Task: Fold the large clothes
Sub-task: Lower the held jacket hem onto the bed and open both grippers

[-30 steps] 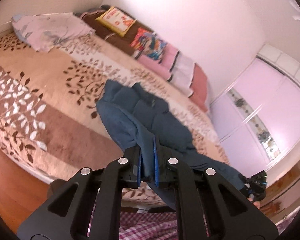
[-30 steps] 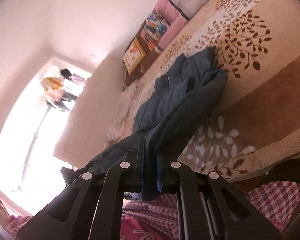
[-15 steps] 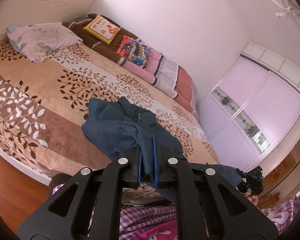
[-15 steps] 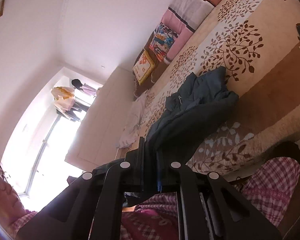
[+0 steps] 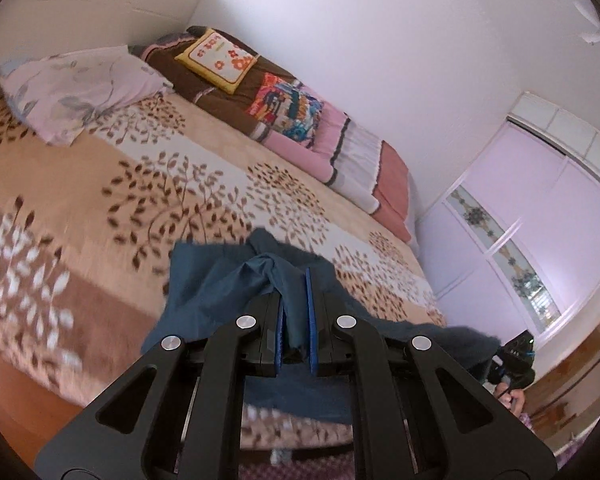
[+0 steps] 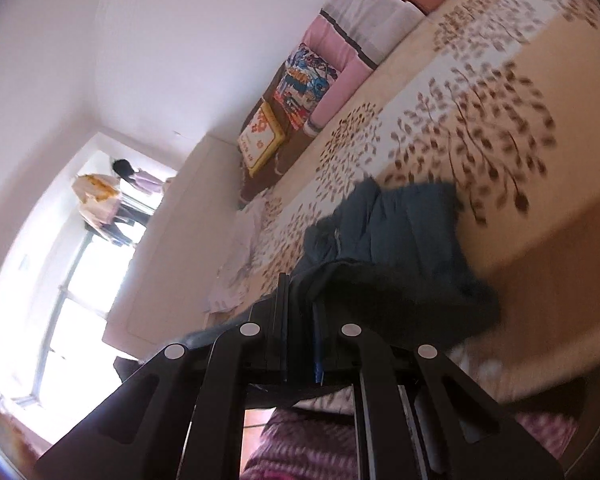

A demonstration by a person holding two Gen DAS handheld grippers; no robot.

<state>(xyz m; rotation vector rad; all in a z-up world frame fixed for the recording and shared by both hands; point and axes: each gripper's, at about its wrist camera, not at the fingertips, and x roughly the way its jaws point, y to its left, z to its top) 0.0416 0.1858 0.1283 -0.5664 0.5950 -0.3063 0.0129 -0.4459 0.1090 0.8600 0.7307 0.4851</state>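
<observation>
Clearly both are nearly closed: the left gripper [image 5: 295,320] and right gripper [image 6: 300,328] each clamp the blue jacket [image 6: 400,248] above the bed's [image 5: 99,184] near edge.

walls: white, plain | bed [image 5: 79,184]: wide, beige-brown leaf-print cover | headboard [image 5: 99,4]: white | bedding: 1 floral pillow [image 5: 75,84], folded quilts [image 5: 340,152] along wall | wardrobe [image 5: 540,216]: lilac sliding doors | window [image 6: 71,280]: very bright | floor [image 5: 15,404]: reddish wood
</observation>
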